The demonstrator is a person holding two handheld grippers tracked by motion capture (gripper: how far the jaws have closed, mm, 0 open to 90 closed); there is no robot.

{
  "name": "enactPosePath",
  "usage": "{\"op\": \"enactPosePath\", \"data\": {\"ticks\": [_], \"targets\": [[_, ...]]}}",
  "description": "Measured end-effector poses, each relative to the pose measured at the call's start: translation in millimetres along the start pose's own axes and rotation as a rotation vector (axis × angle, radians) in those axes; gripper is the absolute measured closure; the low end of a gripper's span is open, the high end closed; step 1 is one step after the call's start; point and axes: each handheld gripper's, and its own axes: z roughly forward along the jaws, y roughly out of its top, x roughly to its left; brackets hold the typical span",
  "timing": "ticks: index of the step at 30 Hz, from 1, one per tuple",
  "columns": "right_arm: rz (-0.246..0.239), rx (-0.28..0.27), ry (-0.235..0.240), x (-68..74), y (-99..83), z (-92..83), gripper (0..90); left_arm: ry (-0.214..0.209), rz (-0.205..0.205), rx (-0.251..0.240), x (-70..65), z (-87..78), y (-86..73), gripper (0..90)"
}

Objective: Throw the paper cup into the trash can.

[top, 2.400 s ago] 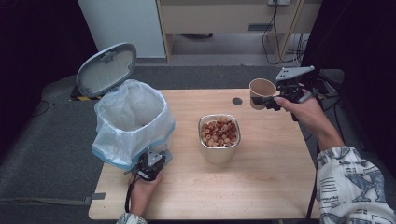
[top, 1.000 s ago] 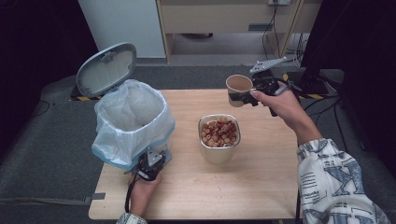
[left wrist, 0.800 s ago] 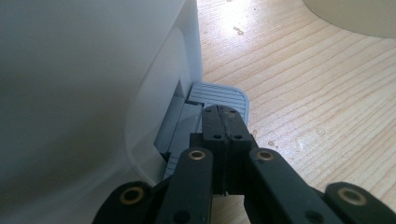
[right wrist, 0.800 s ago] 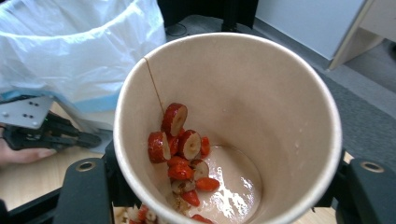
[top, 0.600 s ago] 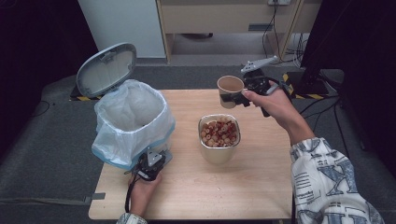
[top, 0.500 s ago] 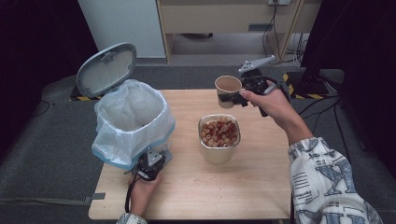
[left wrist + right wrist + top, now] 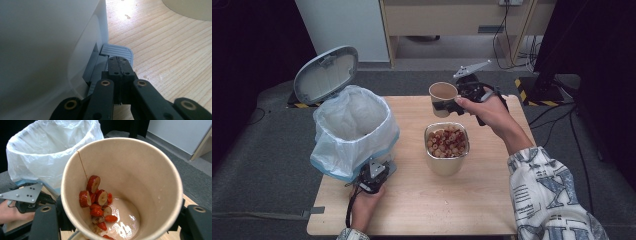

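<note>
The table [image 7: 492, 200] carries the bin [image 7: 354, 127], which stands at the left with its white bag open and its lid [image 7: 326, 74] raised; the bin is the largest thing here and, I judge, the place where the cup must go. The metal tub [image 7: 447, 147] of red pieces stands in the middle, just right of the bin. The cup [image 7: 443, 98] is in the air behind the tub, upright with a slight tilt, clamped by the right gripper [image 7: 462, 100] on its wall; inside it lie some red fruit slices [image 7: 96, 200] and a wet rest. From the cup the bin's mouth lies to the left and nearer the person; the right hand [image 7: 489, 107] alone can bring it there, passing beside the tub. The left gripper [image 7: 119, 65] has its jaws pressed together, tips on the grey pedal [image 7: 117, 51] at the bin's foot; this holds the lid open, I think.
</note>
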Motion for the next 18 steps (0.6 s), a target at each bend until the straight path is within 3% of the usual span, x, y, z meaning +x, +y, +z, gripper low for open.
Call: {"op": "enactPosePath", "data": {"ticks": [8, 18], "targets": [[-0.003, 0.002, 0.025, 11.4, 6.3, 12.6, 31.8, 0.000, 0.002, -0.001, 0.3, 0.0, -0.1, 89.0], [0.006, -0.006, 0.027, 17.6, 11.4, 16.2, 32.1, 0.000, 0.002, -0.001, -0.1, 0.0, -0.1, 89.0]]}}
